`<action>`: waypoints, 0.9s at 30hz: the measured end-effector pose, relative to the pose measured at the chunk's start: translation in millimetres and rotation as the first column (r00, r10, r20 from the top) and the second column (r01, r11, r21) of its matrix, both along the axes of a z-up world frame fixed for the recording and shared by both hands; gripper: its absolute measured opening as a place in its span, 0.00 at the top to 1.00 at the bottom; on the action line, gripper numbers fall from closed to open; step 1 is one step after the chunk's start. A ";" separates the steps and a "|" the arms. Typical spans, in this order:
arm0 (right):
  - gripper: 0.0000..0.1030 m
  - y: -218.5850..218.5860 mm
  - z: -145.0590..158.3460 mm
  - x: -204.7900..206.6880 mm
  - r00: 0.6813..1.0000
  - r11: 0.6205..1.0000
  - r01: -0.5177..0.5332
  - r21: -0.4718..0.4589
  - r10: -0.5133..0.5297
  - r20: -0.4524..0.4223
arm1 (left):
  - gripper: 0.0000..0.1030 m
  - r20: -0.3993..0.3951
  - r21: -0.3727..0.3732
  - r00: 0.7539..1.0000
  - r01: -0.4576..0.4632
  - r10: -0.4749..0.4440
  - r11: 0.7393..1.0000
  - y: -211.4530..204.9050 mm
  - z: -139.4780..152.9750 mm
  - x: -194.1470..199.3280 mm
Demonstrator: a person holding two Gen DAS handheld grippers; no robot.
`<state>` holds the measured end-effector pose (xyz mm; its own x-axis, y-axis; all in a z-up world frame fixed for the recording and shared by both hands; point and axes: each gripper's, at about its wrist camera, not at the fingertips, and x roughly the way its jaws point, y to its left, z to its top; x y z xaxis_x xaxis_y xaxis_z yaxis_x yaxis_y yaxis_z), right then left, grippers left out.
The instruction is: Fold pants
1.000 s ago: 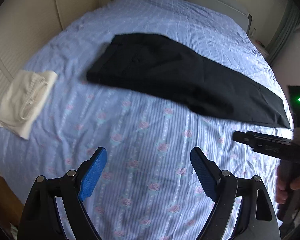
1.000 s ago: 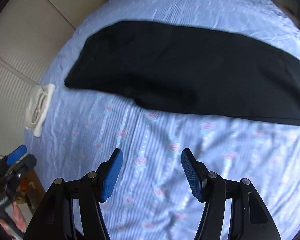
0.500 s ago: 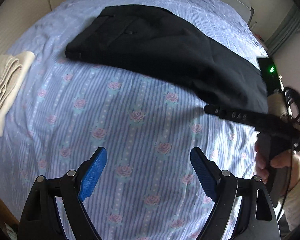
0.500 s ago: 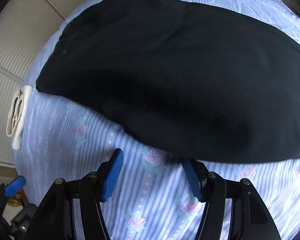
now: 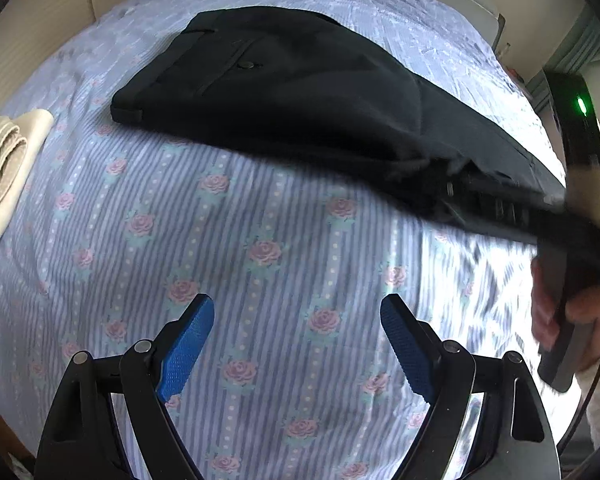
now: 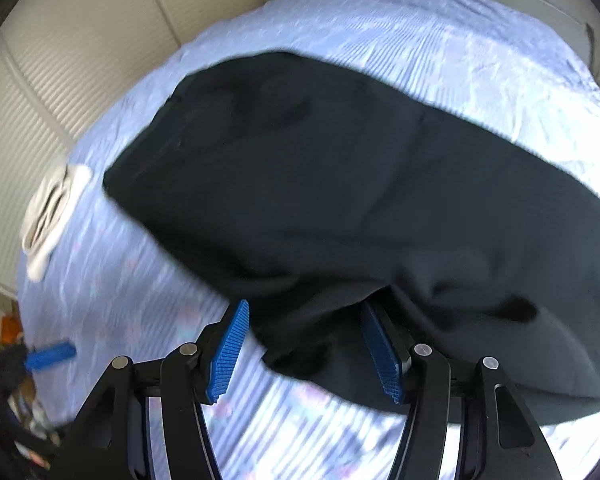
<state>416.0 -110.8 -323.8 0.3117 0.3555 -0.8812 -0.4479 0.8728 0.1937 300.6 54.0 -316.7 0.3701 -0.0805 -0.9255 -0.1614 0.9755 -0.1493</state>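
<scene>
Two views, both changed since half a second ago. Your right gripper (image 6: 304, 354) has pushed in under the near edge of the black pants (image 6: 340, 184); before, the fabric edge lay just ahead of its blue fingertips (image 6: 230, 350), now the cloth bunches up between and over them. Jaws are spread wide, with a fold of fabric in the gap, not pinched. Motion blur across the right wrist view. In the left wrist view the pants (image 5: 300, 92) sit closer and larger than before, and your right gripper (image 5: 496, 204) now overlaps the trouser leg where earlier it hovered just short of it.

Your left gripper (image 5: 298, 344) is spread wide, holding nothing, above bare sheet, well apart from the pants.

Surface: a bed with a light blue striped bedsheet (image 5: 260, 240) printed with pink roses, slightly wrinkled. Pants lie flat across the middle of the bed, waistband toward the left, legs running to the right edge. Beige padded headboard or wall panels behind; ribbed panels at left in the right wrist view. A folded cream garment (image 5: 8, 176) rests near the bed's left edge, apart from the pants.

Pants are smooth matte black dress fabric, a buttoned back pocket (image 5: 244, 65) showing, belt loops at the waistband. Gripper pads are blue, ridged; frames black plastic with metal pins.
</scene>
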 end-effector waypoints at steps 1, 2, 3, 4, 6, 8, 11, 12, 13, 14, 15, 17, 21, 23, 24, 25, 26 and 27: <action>0.41 0.4 -4.7 -5.4 1.000 1.000 -0.009 0.004 0.009 -0.014 | 0.17 -0.002 0.000 1.000 -0.004 0.004 1.000 1.5 -1.0 0.2; 0.41 2.4 -11.1 -9.1 0.999 1.000 -0.012 0.009 0.012 -0.034 | 0.17 -0.008 -0.002 1.000 -0.011 0.011 1.000 4.0 -2.8 1.1; 0.42 4.8 -17.5 -11.5 0.997 1.000 -0.017 0.020 0.018 -0.072 | 0.17 -0.012 -0.005 1.000 -0.016 0.016 1.000 5.5 -4.1 1.9; 0.42 7.2 -20.4 -12.9 0.995 0.999 -0.023 0.029 0.025 -0.093 | 0.17 -0.013 -0.006 1.000 -0.019 0.019 1.000 7.0 -4.9 1.2; 0.43 14.9 -21.4 -17.2 0.997 0.998 -0.064 -0.009 0.063 -0.054 | 0.17 -0.016 0.000 1.000 -0.024 0.024 1.000 9.3 -5.8 2.0; 0.45 20.9 -18.4 -13.8 0.996 0.996 -0.083 -0.046 0.082 -0.017 | 0.17 -0.013 0.005 1.000 -0.020 0.020 1.000 10.5 -5.5 2.4; 0.48 23.1 4.4 -3.3 0.998 0.998 -0.064 0.026 0.064 -0.004 | 0.17 -0.007 0.002 1.000 -0.026 0.026 1.000 13.7 -4.2 0.5; 0.48 24.6 17.0 -4.4 0.995 0.995 -0.081 0.052 0.078 0.054 | 0.17 -0.007 -0.002 0.999 -0.031 0.031 1.000 14.8 -4.1 0.2; 0.49 25.3 20.1 -4.3 0.993 0.995 -0.089 0.043 0.086 0.076 | 0.17 -0.007 -0.002 0.999 -0.035 0.035 0.999 14.5 -4.0 -0.2; 0.51 27.3 16.4 -2.3 0.992 0.995 -0.099 0.014 0.097 0.075 | 0.17 -0.008 -0.005 0.999 -0.040 0.040 0.999 15.2 -4.2 -0.2; 0.61 27.5 4.5 2.0 0.994 0.995 -0.101 -0.015 0.102 0.030 | 0.17 -0.011 -0.008 0.999 -0.042 0.041 0.999 15.6 -4.1 0.1; 0.79 23.1 -10.8 7.3 0.997 0.997 -0.073 -0.033 0.072 -0.033 | 0.17 -0.010 -0.009 0.999 -0.040 0.040 0.999 15.8 -3.1 -0.5; 0.86 8.8 3.1 2.0 0.997 0.999 -0.005 0.038 0.008 -0.078 | 0.17 -0.004 -0.002 0.999 -0.044 0.044 0.999 21.4 0.8 -3.8; 0.86 9.0 29.5 -13.3 0.999 0.997 -0.001 0.079 0.005 -0.043 | 0.17 -0.001 -0.005 0.998 -0.065 0.065 0.998 29.5 3.1 -7.3; 0.86 9.0 39.5 -22.9 0.999 0.996 -0.015 0.092 0.018 -0.030 | 0.17 -0.002 -0.005 0.997 -0.075 0.075 0.997 33.1 3.7 -9.1; 0.86 9.2 38.9 -25.5 0.999 0.995 -0.024 0.093 0.028 -0.044 | 0.17 -0.003 -0.004 0.996 -0.087 0.087 0.996 37.0 3.6 -10.6; 0.86 8.2 31.3 -27.2 0.996 0.995 -0.025 0.096 0.033 -0.080 | 0.17 -0.008 -0.004 0.994 -0.105 0.105 0.994 42.7 3.1 -12.4; 0.86 7.7 13.6 -28.6 0.990 0.997 -0.019 0.077 0.029 -0.140 | 0.17 -0.012 -0.004 0.993 -0.113 0.113 0.994 44.6 2.7 -12.6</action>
